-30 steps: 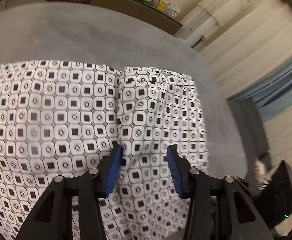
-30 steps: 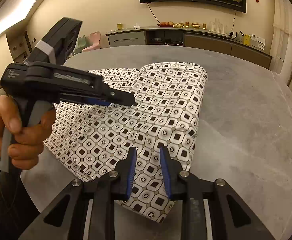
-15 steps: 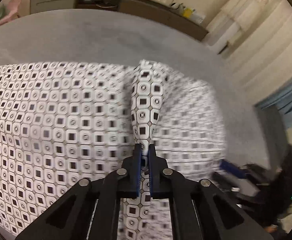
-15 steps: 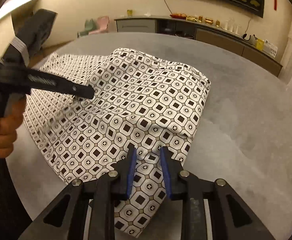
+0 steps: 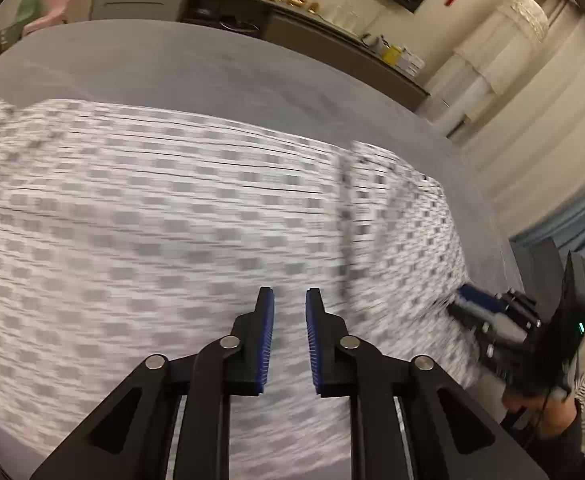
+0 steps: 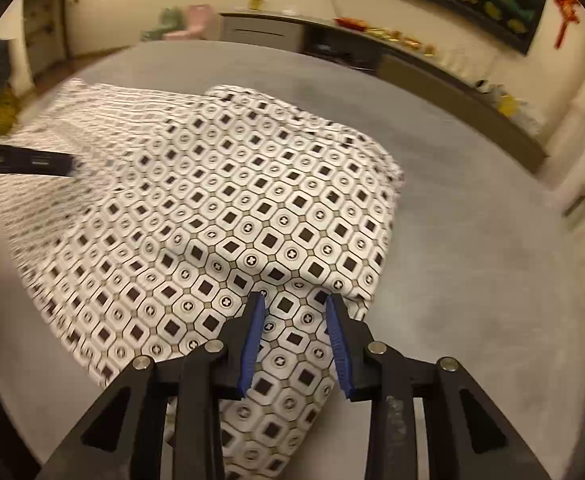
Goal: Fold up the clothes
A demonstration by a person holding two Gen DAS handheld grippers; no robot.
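A white garment (image 5: 172, 220) printed with black squares and rings lies spread on the round grey table (image 5: 212, 64). Motion blurs it in the left wrist view. My left gripper (image 5: 289, 292) hovers open over the cloth, with nothing pinched between its blue pads. In the right wrist view the garment (image 6: 252, 200) has a folded panel lying on top. My right gripper (image 6: 296, 297) stands open at the garment's near corner, and cloth lies under the gap. The left gripper (image 6: 52, 164) shows as a dark bar at the left. The right gripper (image 5: 480, 304) shows at the cloth's right edge.
Bare grey table (image 6: 472, 260) lies to the right of and beyond the garment. A long sideboard (image 5: 252, 12) with small items runs along the far wall. Pale curtains (image 5: 532, 120) hang on the right. A person's hand (image 5: 540, 404) holds the right gripper.
My left gripper was shut on a raised fold of cloth half a second ago; it has now opened and swung left. The right gripper's fingers have spread wider over the near corner.
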